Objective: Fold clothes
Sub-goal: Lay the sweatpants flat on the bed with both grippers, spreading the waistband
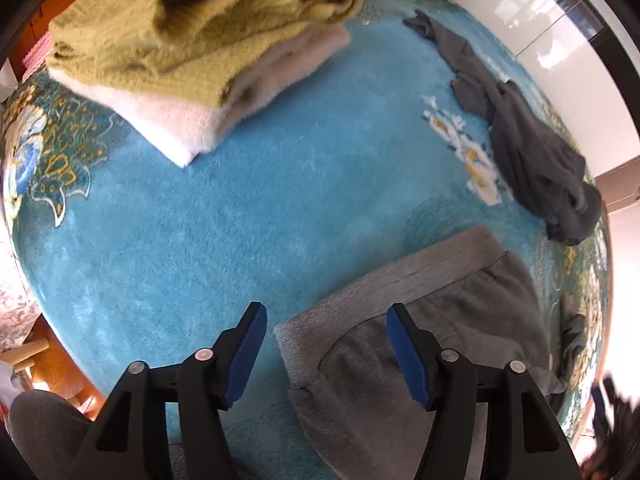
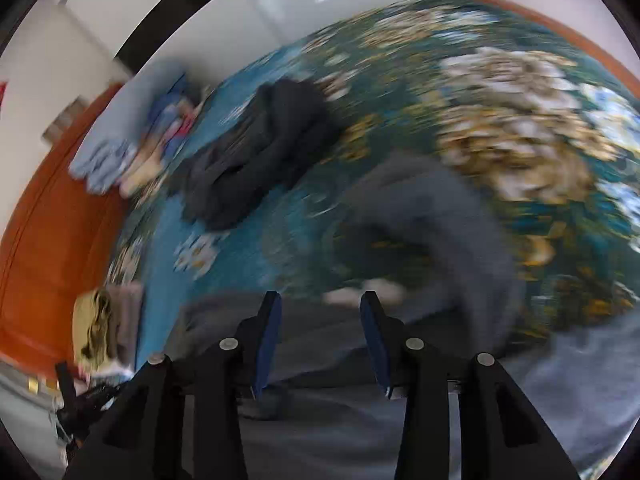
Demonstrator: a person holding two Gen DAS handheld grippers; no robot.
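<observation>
A grey sweat garment lies flat on the turquoise carpet, its ribbed hem toward the carpet's middle. My left gripper is open above its near-left corner, holding nothing. In the blurred right wrist view the same grey garment spreads under and ahead of my right gripper, which is open and empty. A crumpled dark grey garment lies at the right; it also shows in the right wrist view.
A folded stack with an olive knit on pink and white pieces sits at the far left. More folded clothes lie at the carpet's far edge. White wall and orange wood floor border the carpet.
</observation>
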